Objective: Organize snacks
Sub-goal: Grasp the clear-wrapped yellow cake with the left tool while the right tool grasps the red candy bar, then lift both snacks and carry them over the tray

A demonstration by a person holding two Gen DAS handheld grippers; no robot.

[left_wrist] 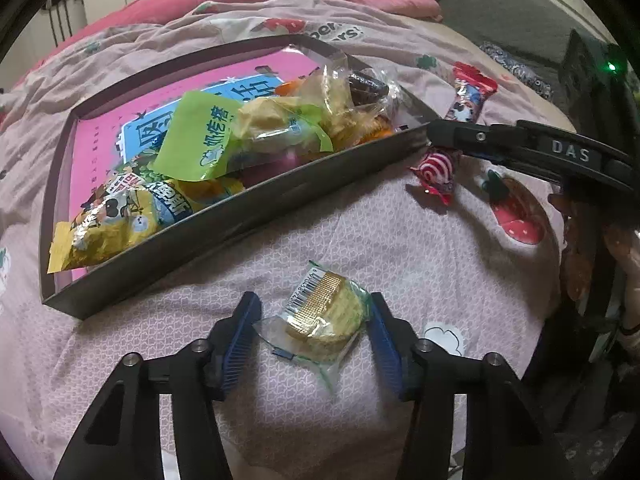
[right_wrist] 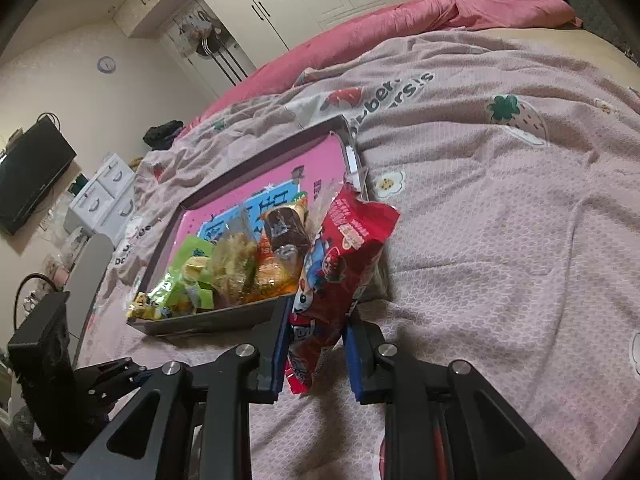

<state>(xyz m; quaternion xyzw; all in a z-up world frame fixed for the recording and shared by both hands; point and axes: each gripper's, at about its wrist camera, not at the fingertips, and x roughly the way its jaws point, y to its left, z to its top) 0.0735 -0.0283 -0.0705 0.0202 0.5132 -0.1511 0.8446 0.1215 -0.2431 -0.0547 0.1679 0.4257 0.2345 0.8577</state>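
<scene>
The right gripper (right_wrist: 316, 344) is clamped on a red snack packet (right_wrist: 340, 256) just beside the tray's (left_wrist: 240, 216) near corner. It grips only the packet's lower end, so the top-heavy packet may sag or slip short of the tray. The left gripper (left_wrist: 316, 328) stands half-open around a wrapped biscuit (left_wrist: 326, 316) on the bedspread (left_wrist: 400, 240) in front of the tray; the slick wrapper could squirt out. Only the left view shows a swirl candy (left_wrist: 434, 172) beside the tray.

Pink tray (left_wrist: 240, 216) – green packet (left_wrist: 196, 140), red wrapper (right_wrist: 344, 256), strawberry-print bedspread (left_wrist: 400, 232).
</scene>
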